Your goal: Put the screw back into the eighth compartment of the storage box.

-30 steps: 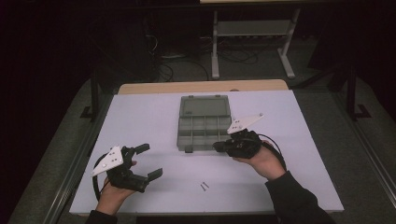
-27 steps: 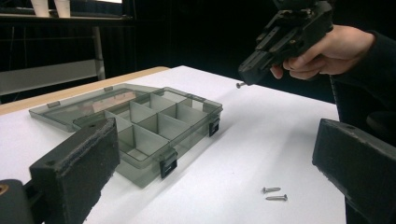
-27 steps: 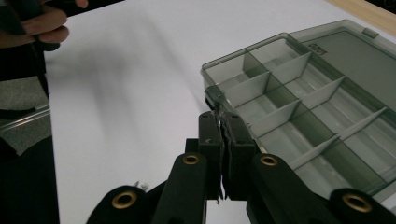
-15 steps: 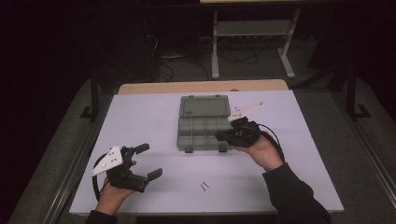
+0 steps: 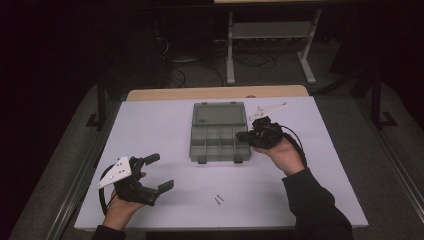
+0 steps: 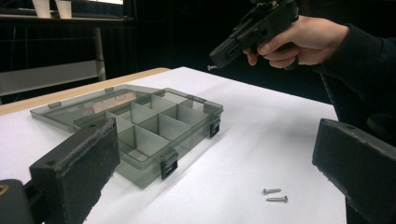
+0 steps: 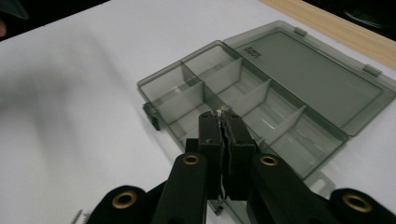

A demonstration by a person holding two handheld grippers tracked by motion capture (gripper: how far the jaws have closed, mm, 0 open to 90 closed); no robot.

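A grey see-through compartment box [image 5: 218, 156] lies open in the middle of the white table, lid flat toward the back; its compartments [image 7: 261, 109] look empty. My right gripper [image 5: 240, 135] hovers at the box's right side, shut on a small screw [image 7: 219, 111] that pokes from the tips above a near compartment. From the left gripper view that screw [image 6: 211, 67] shows at the tip of the right gripper [image 6: 219, 53], above the box [image 6: 140, 126]. My left gripper [image 5: 161, 172] rests at the front left, open and with nothing between its pads, well short of the box.
Two loose screws [image 5: 219, 199] lie on the table in front of the box, seen close by in the left gripper view as two screws [image 6: 275, 195]. A wooden strip [image 5: 215, 93] edges the table's back. Metal stands and cables sit on the dark floor beyond.
My right gripper has moved away from the person, along the box's right side and over it, still shut on the screw. The left gripper has stayed put.
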